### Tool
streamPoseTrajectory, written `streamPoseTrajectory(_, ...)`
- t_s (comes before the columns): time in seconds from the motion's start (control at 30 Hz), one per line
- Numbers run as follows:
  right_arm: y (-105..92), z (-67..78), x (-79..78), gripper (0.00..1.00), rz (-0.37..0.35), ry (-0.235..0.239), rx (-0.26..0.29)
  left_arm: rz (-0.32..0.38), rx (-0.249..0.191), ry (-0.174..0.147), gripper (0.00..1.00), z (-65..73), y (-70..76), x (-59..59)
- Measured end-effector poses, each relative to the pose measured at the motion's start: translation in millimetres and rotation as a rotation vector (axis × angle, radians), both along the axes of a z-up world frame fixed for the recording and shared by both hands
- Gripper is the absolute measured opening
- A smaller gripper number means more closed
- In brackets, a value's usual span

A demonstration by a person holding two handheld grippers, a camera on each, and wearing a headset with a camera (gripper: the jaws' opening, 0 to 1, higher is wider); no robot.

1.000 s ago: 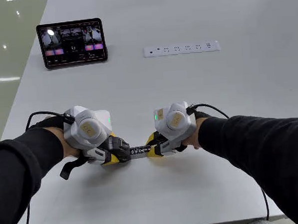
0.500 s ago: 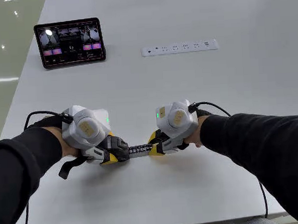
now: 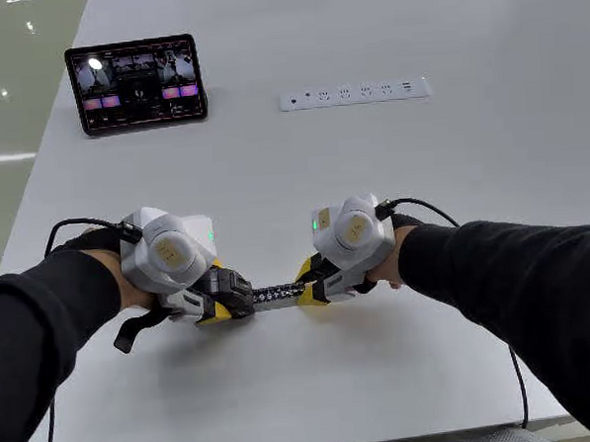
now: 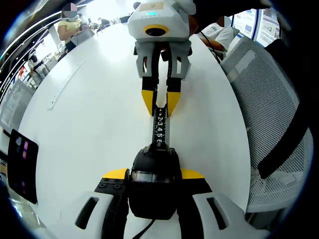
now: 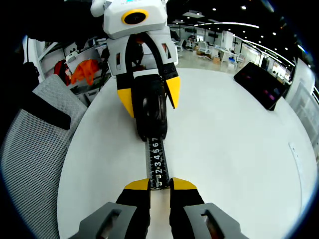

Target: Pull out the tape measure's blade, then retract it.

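The black tape measure case (image 3: pixel 231 292) (image 4: pixel 155 179) (image 5: pixel 151 110) sits between the yellow-tipped jaws of my left gripper (image 3: pixel 220 302) (image 4: pixel 155 174), which is shut on it just above the white table. A short length of the numbered blade (image 3: pixel 278 296) (image 4: pixel 160 128) (image 5: pixel 156 160) runs out of the case to my right gripper (image 3: pixel 310 291) (image 5: pixel 159 185). That gripper is shut on the blade's end. Numbers up to about seven show on the blade. The two grippers face each other, a small gap apart.
A tablet (image 3: pixel 137 83) with a lit screen stands at the table's far left. A white power strip (image 3: pixel 356 93) lies at the far middle. Black cables (image 3: pixel 68 229) trail from both grippers. A mesh office chair (image 4: pixel 269 99) stands beside the table.
The right gripper has moved slightly to the right, and a little more blade shows between the grippers. The left gripper and the case stay in place.
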State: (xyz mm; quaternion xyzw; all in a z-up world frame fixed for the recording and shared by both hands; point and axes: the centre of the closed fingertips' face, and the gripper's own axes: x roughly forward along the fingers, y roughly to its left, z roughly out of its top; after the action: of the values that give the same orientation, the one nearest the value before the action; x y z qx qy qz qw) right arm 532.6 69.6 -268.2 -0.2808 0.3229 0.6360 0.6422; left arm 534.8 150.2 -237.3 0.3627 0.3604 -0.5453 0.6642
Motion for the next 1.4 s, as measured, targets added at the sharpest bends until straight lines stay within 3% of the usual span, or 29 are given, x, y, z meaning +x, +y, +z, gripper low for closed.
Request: streamPoseTrajectory(1.4,-19.2,-0.1,0.6,0.1,-0.01,0.0,-0.018,0.001,0.009,-0.004,0.32,-1.3,-1.0,1.2)
